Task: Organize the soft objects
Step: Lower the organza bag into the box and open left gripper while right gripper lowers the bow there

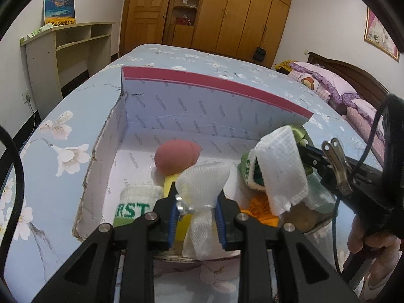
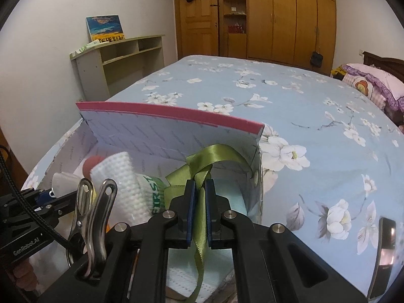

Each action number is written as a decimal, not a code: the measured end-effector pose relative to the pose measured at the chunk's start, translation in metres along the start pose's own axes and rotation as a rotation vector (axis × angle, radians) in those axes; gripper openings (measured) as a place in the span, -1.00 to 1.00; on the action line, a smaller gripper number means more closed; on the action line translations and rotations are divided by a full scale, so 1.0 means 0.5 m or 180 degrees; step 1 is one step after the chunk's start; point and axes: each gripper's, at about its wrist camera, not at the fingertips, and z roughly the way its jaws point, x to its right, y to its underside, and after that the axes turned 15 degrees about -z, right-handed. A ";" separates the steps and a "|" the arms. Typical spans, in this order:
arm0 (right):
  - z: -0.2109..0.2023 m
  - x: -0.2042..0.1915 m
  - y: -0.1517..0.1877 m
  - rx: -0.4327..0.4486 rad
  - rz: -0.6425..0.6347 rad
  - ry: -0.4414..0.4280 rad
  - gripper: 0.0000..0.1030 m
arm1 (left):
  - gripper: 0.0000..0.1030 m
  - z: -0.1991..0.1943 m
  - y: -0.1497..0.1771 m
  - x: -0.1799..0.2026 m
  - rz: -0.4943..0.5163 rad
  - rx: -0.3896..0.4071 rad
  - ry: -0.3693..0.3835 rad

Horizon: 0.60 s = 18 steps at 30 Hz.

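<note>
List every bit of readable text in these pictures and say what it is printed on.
"RST": green letters on the white rolled towel in the box, first part hidden.
"IRST": the same lettering on the towel roll beside the right gripper.
"FASHION": repeated print on the box lining.
"GenRobot.AI": on the left gripper's body.
Wall pictures: no legible text.
</note>
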 end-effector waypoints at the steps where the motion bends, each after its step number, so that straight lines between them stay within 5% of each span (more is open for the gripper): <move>1: 0.001 0.000 0.001 -0.0006 0.0005 -0.0006 -0.86 | -0.50 -0.001 0.000 0.000 0.0002 0.0005 -0.0004; 5: -0.003 0.000 0.003 0.0006 0.0006 -0.0024 -0.80 | -0.26 -0.006 0.000 0.003 -0.0003 0.0030 -0.0017; 10: -0.018 -0.002 -0.002 0.0070 -0.0006 0.0013 -0.49 | 0.04 -0.022 0.005 0.015 0.0062 0.0064 0.0021; 18: -0.065 -0.008 0.000 0.0158 -0.0003 0.0062 -0.46 | 0.15 -0.055 0.015 0.030 0.0140 0.0101 0.0044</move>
